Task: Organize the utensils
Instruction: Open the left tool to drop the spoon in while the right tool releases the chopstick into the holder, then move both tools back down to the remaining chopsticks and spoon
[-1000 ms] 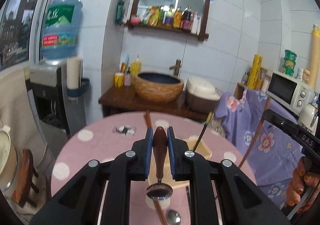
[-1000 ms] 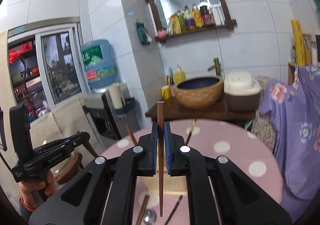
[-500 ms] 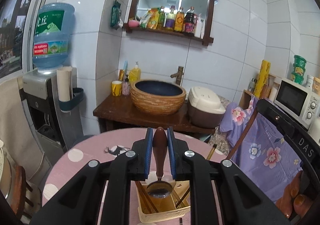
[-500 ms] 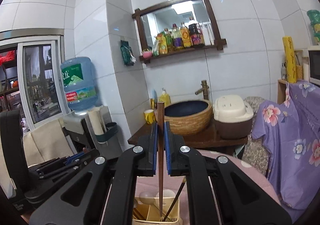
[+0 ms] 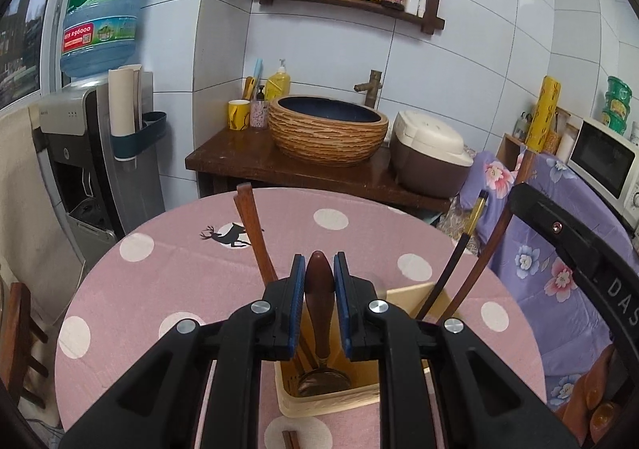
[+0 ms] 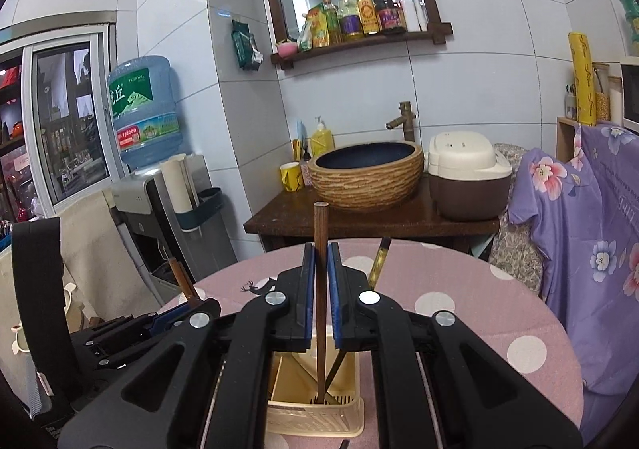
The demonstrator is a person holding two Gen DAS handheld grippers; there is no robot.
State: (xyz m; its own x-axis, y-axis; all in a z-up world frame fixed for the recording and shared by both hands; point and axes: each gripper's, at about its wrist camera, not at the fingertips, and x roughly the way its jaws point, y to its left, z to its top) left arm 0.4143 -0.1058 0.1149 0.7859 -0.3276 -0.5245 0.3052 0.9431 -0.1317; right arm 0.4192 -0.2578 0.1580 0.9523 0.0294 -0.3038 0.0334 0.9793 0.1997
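My left gripper (image 5: 319, 269) is shut on a dark wooden spoon (image 5: 319, 309), handle up, with its bowl down inside the cream utensil holder (image 5: 331, 401). Brown chopsticks (image 5: 251, 233) and a black chopstick with a gold tip (image 5: 459, 249) stand in the holder. My right gripper (image 6: 320, 261) is shut on a brown chopstick (image 6: 320, 289) held upright, its lower tip inside the holder (image 6: 315, 417). The left gripper's body (image 6: 120, 333) shows at the left of the right wrist view.
The holder stands on a round table with a pink dotted cloth (image 5: 159, 281). A loose brown chopstick end (image 5: 289, 439) lies on the cloth by the front edge. Behind are a basin cabinet (image 5: 327, 129), rice cooker (image 5: 427, 157), water dispenser (image 5: 80, 153) and a purple floral cover (image 6: 579, 249).
Both grippers have come down over the holder. The spoon's bowl and the chopstick's tip have gone from above the table into the holder.
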